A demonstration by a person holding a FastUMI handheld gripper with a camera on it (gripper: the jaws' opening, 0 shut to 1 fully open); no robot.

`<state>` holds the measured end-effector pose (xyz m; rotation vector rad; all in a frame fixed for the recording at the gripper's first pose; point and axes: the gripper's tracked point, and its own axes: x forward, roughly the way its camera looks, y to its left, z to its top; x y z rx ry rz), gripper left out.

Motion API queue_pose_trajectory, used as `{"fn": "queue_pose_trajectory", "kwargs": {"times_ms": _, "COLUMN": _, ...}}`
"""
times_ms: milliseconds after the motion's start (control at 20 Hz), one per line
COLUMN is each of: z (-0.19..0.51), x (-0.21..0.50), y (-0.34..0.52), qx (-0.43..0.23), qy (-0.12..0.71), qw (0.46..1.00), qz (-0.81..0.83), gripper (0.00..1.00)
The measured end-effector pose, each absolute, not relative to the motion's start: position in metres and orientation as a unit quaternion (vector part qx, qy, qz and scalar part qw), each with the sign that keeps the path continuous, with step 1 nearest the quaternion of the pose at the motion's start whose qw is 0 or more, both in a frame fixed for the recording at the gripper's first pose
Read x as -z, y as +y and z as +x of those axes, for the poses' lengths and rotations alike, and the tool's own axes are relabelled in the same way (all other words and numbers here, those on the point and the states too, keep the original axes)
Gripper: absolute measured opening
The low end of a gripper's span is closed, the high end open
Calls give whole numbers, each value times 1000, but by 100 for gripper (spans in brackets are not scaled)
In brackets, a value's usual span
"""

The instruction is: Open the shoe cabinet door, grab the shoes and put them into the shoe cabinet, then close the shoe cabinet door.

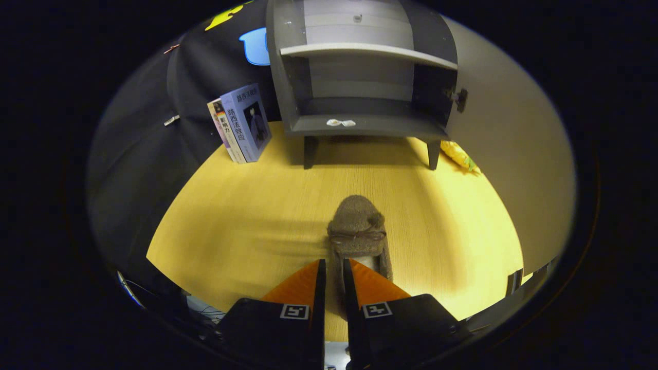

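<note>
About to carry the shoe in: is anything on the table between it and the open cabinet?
Nothing visible. The gripper is shut on the shoe; bare table leads to the cabinet, door open. Books stand off beside it.

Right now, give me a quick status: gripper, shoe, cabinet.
Gripper shut on the brown shoe's heel, over the table. Shoe cabinet ahead, door open, lower shelf free except small white bits. Path to it unobstructed; books stand off left.
</note>
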<state>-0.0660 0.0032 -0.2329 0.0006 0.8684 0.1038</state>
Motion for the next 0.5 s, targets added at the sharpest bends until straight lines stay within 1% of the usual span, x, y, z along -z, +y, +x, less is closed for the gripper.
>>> {"fn": "queue_pose_trajectory", "kwargs": {"times_ms": 500, "z": -64, "x": 256, "y": -2, "qx": -34, "qy": 436, "qw": 899, "qz": -10, "gripper": 24}}
